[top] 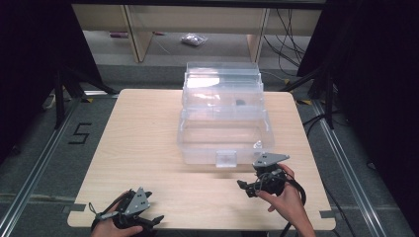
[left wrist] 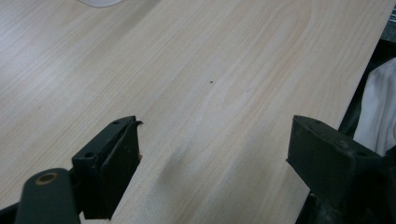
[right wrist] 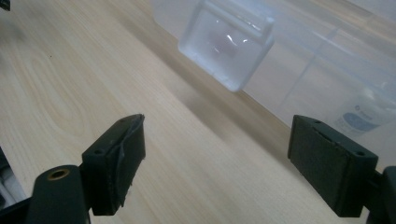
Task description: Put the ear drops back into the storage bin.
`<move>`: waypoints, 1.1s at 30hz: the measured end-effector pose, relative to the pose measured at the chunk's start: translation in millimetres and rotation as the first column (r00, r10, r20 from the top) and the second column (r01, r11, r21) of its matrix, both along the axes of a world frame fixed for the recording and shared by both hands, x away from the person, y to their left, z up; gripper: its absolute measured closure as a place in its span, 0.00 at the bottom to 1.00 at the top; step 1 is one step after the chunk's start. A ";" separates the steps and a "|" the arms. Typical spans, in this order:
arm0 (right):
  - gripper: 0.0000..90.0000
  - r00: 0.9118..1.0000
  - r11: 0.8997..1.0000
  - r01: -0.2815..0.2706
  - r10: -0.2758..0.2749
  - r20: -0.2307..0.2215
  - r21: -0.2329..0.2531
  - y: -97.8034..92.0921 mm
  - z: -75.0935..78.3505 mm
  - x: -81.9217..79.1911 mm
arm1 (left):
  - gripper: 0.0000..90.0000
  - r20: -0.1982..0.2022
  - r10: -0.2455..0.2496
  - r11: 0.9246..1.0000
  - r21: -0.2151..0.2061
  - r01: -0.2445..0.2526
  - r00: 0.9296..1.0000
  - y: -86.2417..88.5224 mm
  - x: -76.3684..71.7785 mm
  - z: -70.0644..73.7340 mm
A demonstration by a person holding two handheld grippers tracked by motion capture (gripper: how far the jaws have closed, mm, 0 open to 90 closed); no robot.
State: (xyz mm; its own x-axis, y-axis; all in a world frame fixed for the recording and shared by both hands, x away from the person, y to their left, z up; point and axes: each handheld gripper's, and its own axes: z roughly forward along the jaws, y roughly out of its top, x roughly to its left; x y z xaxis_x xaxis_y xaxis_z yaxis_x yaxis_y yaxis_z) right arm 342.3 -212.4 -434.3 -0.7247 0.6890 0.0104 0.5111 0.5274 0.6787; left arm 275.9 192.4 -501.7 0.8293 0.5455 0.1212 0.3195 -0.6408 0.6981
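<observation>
A clear plastic storage box (top: 222, 131) stands open at the middle of the wooden table, its upper trays stepped back. Its front latch (top: 226, 159) hangs down and shows close in the right gripper view as the latch (right wrist: 226, 44). A small white bottle (right wrist: 369, 114) lies inside the box's lower part. A small dark item (top: 240, 102) rests in an upper tray. My right gripper (top: 244, 188) is open just in front of the box's right corner, nothing between its jaws (right wrist: 219, 123). My left gripper (top: 155, 223) is open over bare wood (left wrist: 217, 128) at the near left edge.
The table (top: 143, 148) has bare wood left of the box. Dark stands (top: 62, 89) and cables (top: 316, 118) flank it on the floor. A floor mark "5" (top: 79, 133) lies to the left. White cloth (left wrist: 378, 107) shows past the table edge.
</observation>
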 end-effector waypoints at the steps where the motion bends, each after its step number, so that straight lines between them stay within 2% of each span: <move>1: 0.22 1.000 1.000 0.002 -0.002 0.004 0.003 0.6 -2.0 -1.8 | 0.18 0.001 0.003 1.000 0.008 -0.003 1.000 0.2 0.7 0.0; 5: 0.22 1.000 1.000 -0.007 0.007 -0.004 0.010 0.1 -9.9 -4.9 | 0.18 -0.001 0.003 1.000 0.006 -0.003 1.000 0.6 0.6 0.4; 6: 0.22 1.000 1.000 0.014 -0.014 0.006 0.025 0.7 -12.7 -6.0 | 0.18 -0.001 0.001 1.000 0.005 -0.001 1.000 0.5 0.5 0.4; 7: 0.22 1.000 1.000 0.003 -0.003 -0.004 0.015 -0.7 -12.5 -6.5 | 0.18 -0.002 -0.001 1.000 0.007 0.001 1.000 0.4 0.4 0.3; 8: 0.22 1.000 1.000 0.014 -0.014 0.008 0.026 -0.2 -14.8 -7.2 | 0.18 -0.001 0.000 1.000 0.008 0.000 1.000 0.3 0.4 0.3; 9: 0.22 1.000 1.000 0.013 -0.013 -0.010 0.022 -1.0 -14.7 -8.4 | 0.18 -0.002 0.000 1.000 0.007 0.000 1.000 0.4 0.5 0.4; 11: 0.22 1.000 0.999 0.017 -0.017 0.004 0.028 -1.5 -16.7 -9.9 | 0.18 -0.001 0.001 1.000 -0.001 -0.001 1.000 0.6 0.4 0.2; 13: 0.22 1.000 1.000 -0.001 0.001 0.007 0.028 -3.2 -17.2 -10.6 | 0.18 0.002 0.003 1.000 0.001 -0.003 1.000 0.4 0.4 0.1; 14: 0.22 1.000 0.999 0.008 -0.008 -0.004 0.032 -3.1 -17.6 -12.5 | 0.18 -0.001 0.000 1.000 -0.001 0.000 1.000 0.3 0.2 0.2; 15: 0.23 1.000 0.999 0.009 -0.010 0.021 0.035 -3.9 -18.5 -12.6 | 0.18 0.000 0.001 1.000 0.008 -0.001 1.000 0.1 0.4 0.7; 18: 0.23 1.000 0.999 0.009 -0.011 0.030 0.050 -5.4 -19.8 -14.2 | 0.18 0.003 0.003 1.000 -0.001 -0.003 1.000 -0.3 -0.7 0.7; 19: 0.23 0.999 0.998 0.020 -0.022 0.025 0.064 -5.1 -21.3 -16.0 | 0.18 0.001 0.004 1.000 -0.006 -0.004 1.000 -0.2 -1.0 0.3; 21: 0.23 1.000 0.998 0.018 -0.019 0.010 0.060 -6.6 -23.4 -19.3 | 0.18 0.003 0.004 1.000 0.008 -0.004 1.000 0.6 0.3 0.6; 24: 0.23 1.000 0.998 0.017 -0.018 0.013 0.064 -7.5 -25.4 -20.6 | 0.18 0.001 0.001 1.000 0.007 -0.001 1.000 0.7 0.4 0.7; 25: 0.22 1.000 0.998 0.005 -0.006 0.015 0.063 -8.8 -27.7 -21.1 | 0.18 -0.005 0.003 1.000 -0.006 -0.003 1.000 -0.2 -0.6 0.4; 26: 0.22 1.000 0.998 0.030 -0.030 0.006 0.063 -8.9 -28.0 -23.4 | 0.18 0.001 0.004 1.000 -0.012 -0.004 1.000 -0.5 -0.9 0.0; 27: 0.22 1.000 0.998 0.026 -0.026 0.010 0.060 -9.7 -29.2 -24.0 | 0.18 -0.005 -0.011 1.000 0.005 0.011 1.000 0.6 -0.7 1.4; 29: 0.22 0.999 0.998 0.030 -0.031 0.011 0.062 -10.5 -31.0 -25.8 | 0.18 0.002 -0.001 1.000 0.006 0.001 1.000 0.4 0.2 0.6; 30: 0.22 0.998 0.996 0.056 -0.056 -0.012 0.069 -9.6 -31.2 -28.6 | 0.18 0.002 -0.001 1.000 0.006 0.001 1.000 0.4 0.2 0.6; 32: 0.22 0.999 0.997 0.033 -0.034 0.017 0.063 -10.2 -34.4 -28.8 | 0.18 0.002 0.001 1.000 0.008 -0.001 1.000 0.6 0.4 0.9; 33: 0.22 0.999 0.996 0.053 -0.052 -0.012 0.067 -9.1 -34.5 -31.8 | 0.18 -0.002 0.003 1.000 -0.005 -0.003 1.000 -0.4 -0.7 0.8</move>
State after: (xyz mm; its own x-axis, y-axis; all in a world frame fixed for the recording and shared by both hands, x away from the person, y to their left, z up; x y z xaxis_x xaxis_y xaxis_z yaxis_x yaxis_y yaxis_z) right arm 310.5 -221.5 -468.8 -0.6873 0.7234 0.0651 0.5437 0.4531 0.7064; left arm 275.2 192.0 -500.9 0.8277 0.5489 0.1170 0.3231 -0.6364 0.7005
